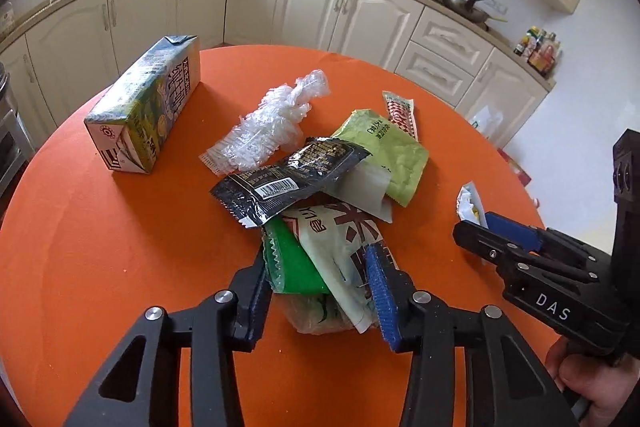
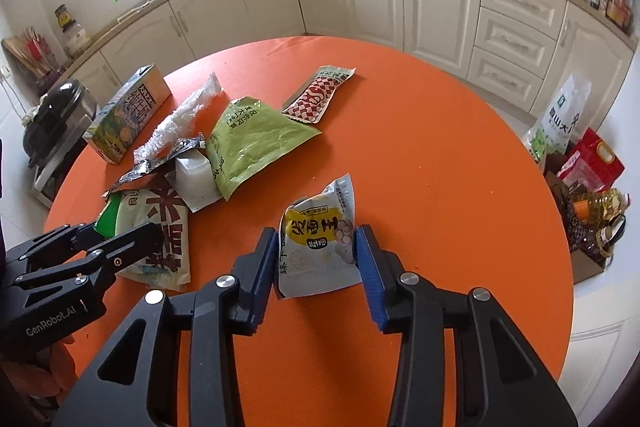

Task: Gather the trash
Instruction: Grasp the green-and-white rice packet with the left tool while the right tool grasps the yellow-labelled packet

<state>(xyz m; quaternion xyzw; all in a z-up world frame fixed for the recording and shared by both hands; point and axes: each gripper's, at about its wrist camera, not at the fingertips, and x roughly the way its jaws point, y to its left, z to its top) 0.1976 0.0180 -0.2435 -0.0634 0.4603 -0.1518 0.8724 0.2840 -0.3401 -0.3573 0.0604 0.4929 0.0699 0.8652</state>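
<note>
Orange tabletop (image 1: 120,247): we're over a round table strewn with wrappers, kitchen cupboards behind.
Far left: a drink carton (image 1: 148,107) lies on its side, well apart from us, untouched.
Next along: a crumpled clear plastic wrap (image 1: 272,123) lies just beside a black sachet (image 1: 288,179), which lies across the heap.
Left gripper (image 1: 320,279): our jaws are partly closed around a bundle, a green wrapper (image 1: 292,263) and a pale printed packet (image 1: 340,247); both blue pads touch the bundle, so we call it gripped.
Middle of heap: an olive-green pouch (image 2: 256,143) and a red-checked sachet (image 2: 316,95) wait farther back.
Right gripper (image 2: 316,255): jaws partly closed on a white-and-yellow snack bag (image 2: 316,239), pads against both its edges, bag low on the table.
Risk, left: we hold two slippery layers; the packet could slide out as we lift, since only its lower end is pinched.
Risk, heap: the black sachet overlaps our bundle's far end, so a lift may drag it off.
Risk, right: the thin bag could buckle and slip between the pads.
In the way: both tools sit near each other; lifting together could knock them.
Bin: none in view, so we cannot tell where this goes.
</note>
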